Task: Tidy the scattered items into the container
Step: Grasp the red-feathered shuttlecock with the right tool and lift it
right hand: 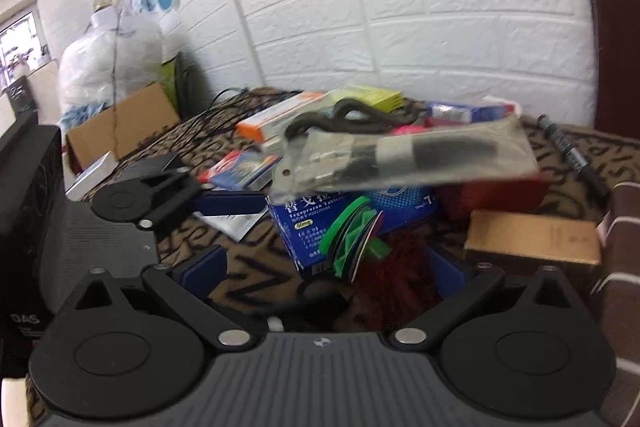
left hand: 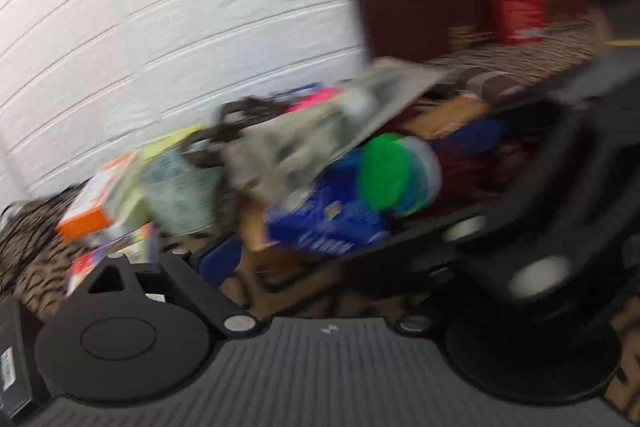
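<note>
Right gripper [right hand: 324, 267] spread wide, empty, low centre frame; left gripper [right hand: 224, 203] state unreadable. Clear plastic pouch [right hand: 404, 155] mid-frame atop blue medicine box [right hand: 304, 227]. Container unclear. Approach slowly, pinch one item.

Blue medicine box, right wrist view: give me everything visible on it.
The blue medicine box looks like printed cardboard, with white Chinese characters and small Latin text on its face. It sits tilted in the pile on the patterned cloth, ahead of the open right gripper. A green ridged disc leans against its front, and a clear plastic bag holding a dark item covers its top edge. Red fuzzy material touches its lower right. Its back is hidden.
</note>
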Tool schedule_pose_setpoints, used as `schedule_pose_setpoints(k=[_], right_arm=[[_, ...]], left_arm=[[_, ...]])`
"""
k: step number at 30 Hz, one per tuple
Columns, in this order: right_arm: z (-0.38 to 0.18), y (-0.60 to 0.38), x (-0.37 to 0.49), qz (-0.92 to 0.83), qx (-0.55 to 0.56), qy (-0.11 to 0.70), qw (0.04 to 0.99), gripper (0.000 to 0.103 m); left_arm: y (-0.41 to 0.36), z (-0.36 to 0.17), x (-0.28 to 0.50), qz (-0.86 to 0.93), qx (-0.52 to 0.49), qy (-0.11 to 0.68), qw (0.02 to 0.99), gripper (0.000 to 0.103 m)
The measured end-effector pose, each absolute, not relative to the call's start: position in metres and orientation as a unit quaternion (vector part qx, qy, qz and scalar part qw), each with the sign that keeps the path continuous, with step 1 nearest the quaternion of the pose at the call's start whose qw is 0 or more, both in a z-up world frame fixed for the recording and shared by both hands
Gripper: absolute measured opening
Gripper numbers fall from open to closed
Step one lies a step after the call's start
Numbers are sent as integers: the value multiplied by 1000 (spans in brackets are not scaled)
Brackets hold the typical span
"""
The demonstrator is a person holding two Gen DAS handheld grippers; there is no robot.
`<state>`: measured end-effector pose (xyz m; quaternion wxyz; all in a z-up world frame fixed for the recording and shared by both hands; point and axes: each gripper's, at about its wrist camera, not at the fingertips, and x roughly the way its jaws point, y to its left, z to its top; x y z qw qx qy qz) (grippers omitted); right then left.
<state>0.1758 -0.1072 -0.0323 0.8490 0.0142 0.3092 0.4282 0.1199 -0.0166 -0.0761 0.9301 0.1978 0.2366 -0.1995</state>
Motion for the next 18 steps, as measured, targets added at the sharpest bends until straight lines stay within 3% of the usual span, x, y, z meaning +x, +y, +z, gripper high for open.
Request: schedule_pose_setpoints(k=[6,9,13,18], right_arm=[[-25,-103,140,434,3,330,838,103],[-13,-108,115,409,-39,278,868,103],[-6,-126,111,327,-21,236,915,103],[-20,-139,137,164,-16,245,955,103]], left_arm=[[-8,-78,84,-247,221,221,917,99],[-1,-78,74,-223,214,222,925,101],[5,-77,74,-189,200,238,932,101],[7,-76,64,-172,197,239,935,102]])
